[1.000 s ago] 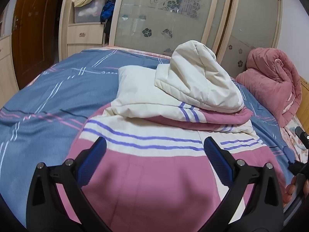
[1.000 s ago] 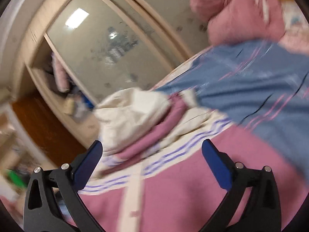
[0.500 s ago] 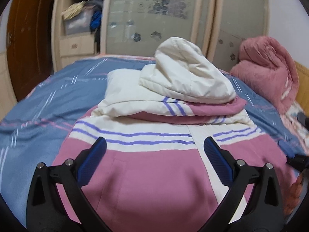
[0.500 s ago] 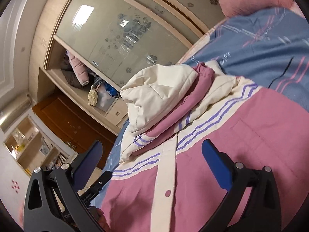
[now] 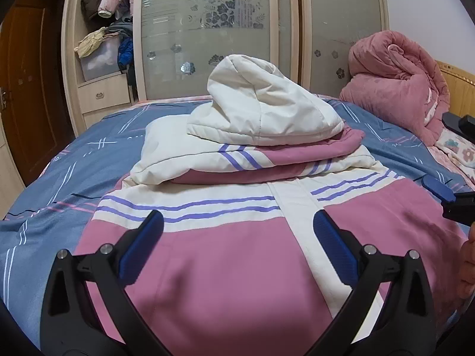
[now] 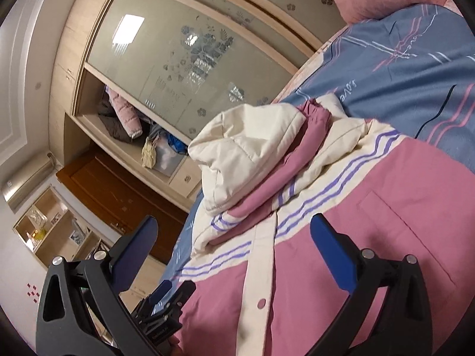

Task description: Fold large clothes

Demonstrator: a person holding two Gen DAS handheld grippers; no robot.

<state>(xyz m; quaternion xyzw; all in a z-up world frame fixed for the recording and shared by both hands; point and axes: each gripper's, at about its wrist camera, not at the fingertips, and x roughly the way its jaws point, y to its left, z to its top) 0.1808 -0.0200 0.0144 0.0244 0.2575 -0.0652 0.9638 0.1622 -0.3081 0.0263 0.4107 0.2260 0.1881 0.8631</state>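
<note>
A pink and cream jacket [image 5: 225, 255] with purple stripes lies front up on the bed, its sleeves folded across the chest and its cream hood [image 5: 264, 109] piled on top. It also shows in the right wrist view [image 6: 341, 237], with the cream button placket [image 6: 258, 270] running down it. My left gripper [image 5: 237, 237] is open and empty just above the jacket's lower front. My right gripper [image 6: 234, 240] is open and empty, tilted, over the jacket's lower right part. Its blue fingertip [image 5: 436, 188] shows at the right edge of the left wrist view.
The bed has a blue sheet [image 5: 59, 163] with pink and white lines. A rolled pink quilt [image 5: 397, 80] lies at the far right by a wooden headboard [image 5: 458, 86]. A wardrobe [image 5: 207, 29] with frosted sliding doors and an open shelf of clothes stands behind the bed.
The left gripper has come lower and closer over the jacket's hem. The right gripper has swung and steadied, now facing the folded sleeves and hood. Both stay open.
</note>
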